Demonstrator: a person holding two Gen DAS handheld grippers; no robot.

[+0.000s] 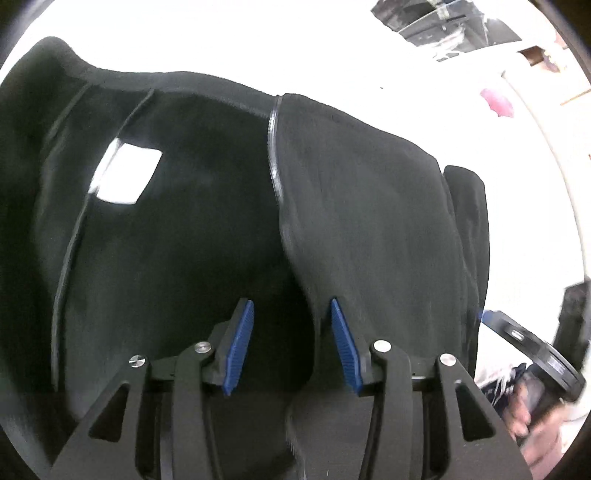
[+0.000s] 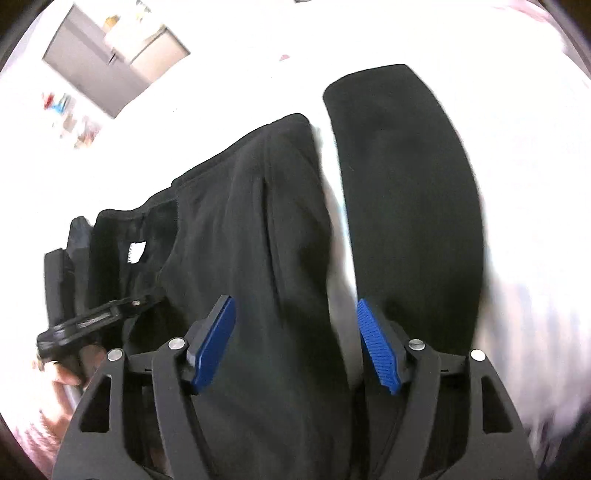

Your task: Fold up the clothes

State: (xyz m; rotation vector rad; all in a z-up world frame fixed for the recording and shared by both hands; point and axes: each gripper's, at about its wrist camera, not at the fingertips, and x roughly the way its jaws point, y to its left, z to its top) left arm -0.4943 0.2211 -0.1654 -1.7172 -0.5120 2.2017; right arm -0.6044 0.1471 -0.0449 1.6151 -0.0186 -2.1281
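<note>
Left wrist view: black jacket (image 1: 177, 236) spread on white surface (image 1: 332, 55), directly under left gripper (image 1: 291, 314); jaws half-spread, folded front edge between pads, not pinched. White label (image 1: 125, 177) near collar. Right wrist view: right gripper (image 2: 295, 314) wide, empty, above jacket body; detached-looking sleeve (image 2: 402, 192) beside it. Grey cabinet (image 2: 110, 66) beyond.

A: What is lying under everything?
B: A white surface (image 2: 258, 44) is glaring, overexposed, filling most of both views.
A: Any furniture showing?
B: A grey cabinet (image 2: 110, 70) is sitting at the top left of the right view, with small coloured items (image 2: 70, 118) blurring below it. Dark boxes (image 1: 447, 26) are showing at the top of the left view.
</note>
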